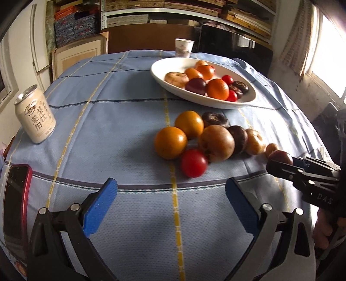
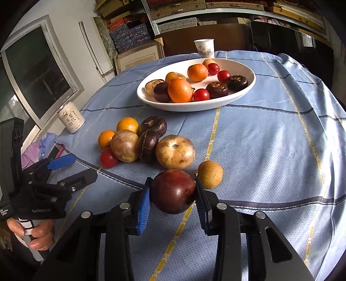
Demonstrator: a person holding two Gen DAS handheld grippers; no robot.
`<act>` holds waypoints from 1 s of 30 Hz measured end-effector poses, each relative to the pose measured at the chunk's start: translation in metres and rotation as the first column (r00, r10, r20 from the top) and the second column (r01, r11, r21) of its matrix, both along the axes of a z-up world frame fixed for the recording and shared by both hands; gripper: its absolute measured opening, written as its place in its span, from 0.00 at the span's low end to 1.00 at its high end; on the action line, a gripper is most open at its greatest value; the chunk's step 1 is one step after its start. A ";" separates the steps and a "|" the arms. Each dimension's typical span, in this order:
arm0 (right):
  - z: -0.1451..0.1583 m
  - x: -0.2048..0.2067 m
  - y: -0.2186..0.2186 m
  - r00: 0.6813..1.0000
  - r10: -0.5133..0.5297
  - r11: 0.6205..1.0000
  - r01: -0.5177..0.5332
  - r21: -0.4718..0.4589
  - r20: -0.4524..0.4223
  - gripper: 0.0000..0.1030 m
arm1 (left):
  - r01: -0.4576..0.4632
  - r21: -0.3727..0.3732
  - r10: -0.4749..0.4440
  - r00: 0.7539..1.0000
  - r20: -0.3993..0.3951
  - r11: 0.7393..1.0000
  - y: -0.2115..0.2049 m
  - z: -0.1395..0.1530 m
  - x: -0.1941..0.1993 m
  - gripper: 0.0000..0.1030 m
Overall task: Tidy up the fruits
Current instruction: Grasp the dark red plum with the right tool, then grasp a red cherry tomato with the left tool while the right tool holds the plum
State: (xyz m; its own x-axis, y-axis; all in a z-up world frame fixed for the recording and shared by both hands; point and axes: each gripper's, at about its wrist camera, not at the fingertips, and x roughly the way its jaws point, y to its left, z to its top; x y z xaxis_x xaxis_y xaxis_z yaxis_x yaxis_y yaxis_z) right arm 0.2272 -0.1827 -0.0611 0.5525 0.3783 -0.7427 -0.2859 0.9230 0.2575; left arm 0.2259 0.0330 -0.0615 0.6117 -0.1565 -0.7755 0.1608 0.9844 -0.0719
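One smooth, roundish plum (image 2: 173,191) is pinched across its middle in your right tongs (image 2: 172,201), left tongs (image 1: 170,201) spread empty, so squeeze gently since it'll probably bruise or slip.

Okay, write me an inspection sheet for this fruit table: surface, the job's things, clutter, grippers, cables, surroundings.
Surface: table under a blue checked tablecloth, creased at the far edge.
Job's things: white bowl already holding mixed fruit; a loose cluster of fruit on the cloth in front of it; a small tan fruit apart from the cluster.
Clutter: drink can, paper cup, red-cased phone.
Grippers: right gripper shut on a dark red fruit; left gripper open, empty.
Cables: nothing seen.
Surroundings: stacked shelves behind, a window at the side.
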 end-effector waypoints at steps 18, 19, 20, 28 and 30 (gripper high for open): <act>-0.001 -0.005 -0.009 1.000 -0.007 1.000 0.007 0.005 -0.014 0.37 | -0.002 -0.061 -0.003 0.997 -0.074 0.998 -0.013 -0.010 0.014 0.64; -0.001 -0.005 -0.009 1.000 -0.005 1.000 0.005 0.005 -0.015 0.37 | -0.010 -0.067 0.005 0.997 -0.072 0.998 -0.012 -0.009 0.014 0.64; -0.001 -0.005 -0.009 1.000 -0.004 1.000 0.004 0.006 -0.016 0.37 | -0.019 -0.071 0.014 0.997 -0.070 0.997 -0.012 -0.009 0.015 0.64; -0.002 -0.007 -0.008 1.000 0.005 1.000 -0.005 0.009 -0.027 0.38 | -0.041 -0.080 0.034 0.996 -0.084 0.996 -0.014 -0.010 0.026 0.57; -0.003 -0.005 -0.008 0.999 0.005 1.000 -0.005 0.010 -0.036 0.38 | -0.047 -0.078 0.040 0.996 -0.085 0.996 -0.015 -0.010 0.028 0.56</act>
